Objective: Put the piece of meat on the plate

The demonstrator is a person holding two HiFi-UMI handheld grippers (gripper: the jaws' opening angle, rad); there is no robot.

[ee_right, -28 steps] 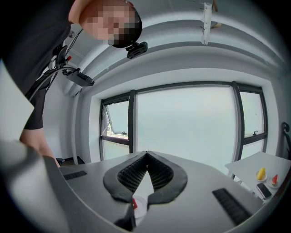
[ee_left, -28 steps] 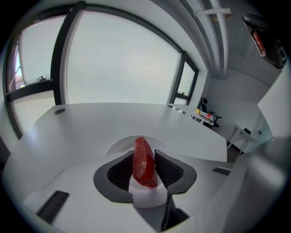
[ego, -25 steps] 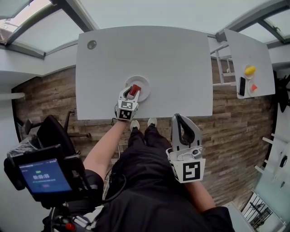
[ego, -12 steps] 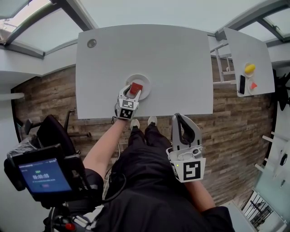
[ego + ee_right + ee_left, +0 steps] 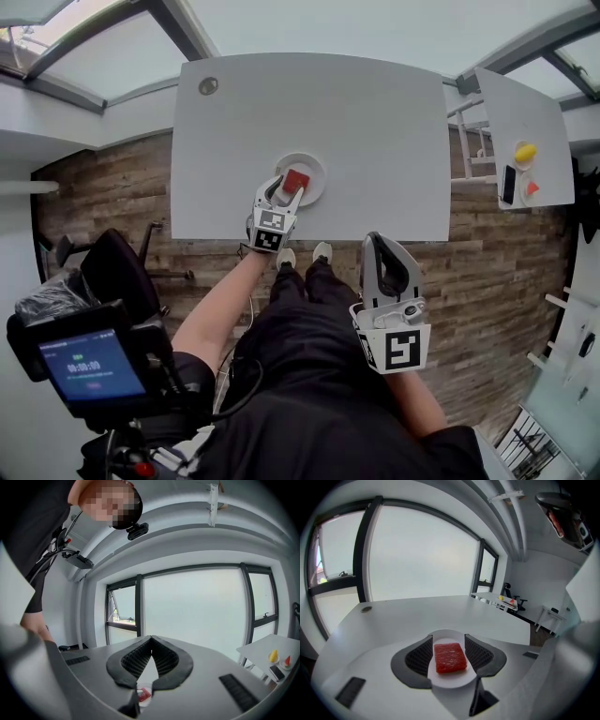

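Overhead, white table [image 5: 375, 122] on seemingly wooden floor [image 5: 103, 187], meat [image 5: 296, 181] on plate [image 5: 320, 172].

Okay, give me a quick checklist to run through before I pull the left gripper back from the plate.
1. Meat on the plate: ok, it lies flat inside the rim.
2. Left gripper open: ok, its fingers stand apart on either side of the meat.
3. Fingers clear of the meat: cannot tell, the gaps look very slim.
4. Plate fully on the table: ok, though it sits near the near edge.
5. Right gripper out of the way: ok, shut on nothing and held off the table.
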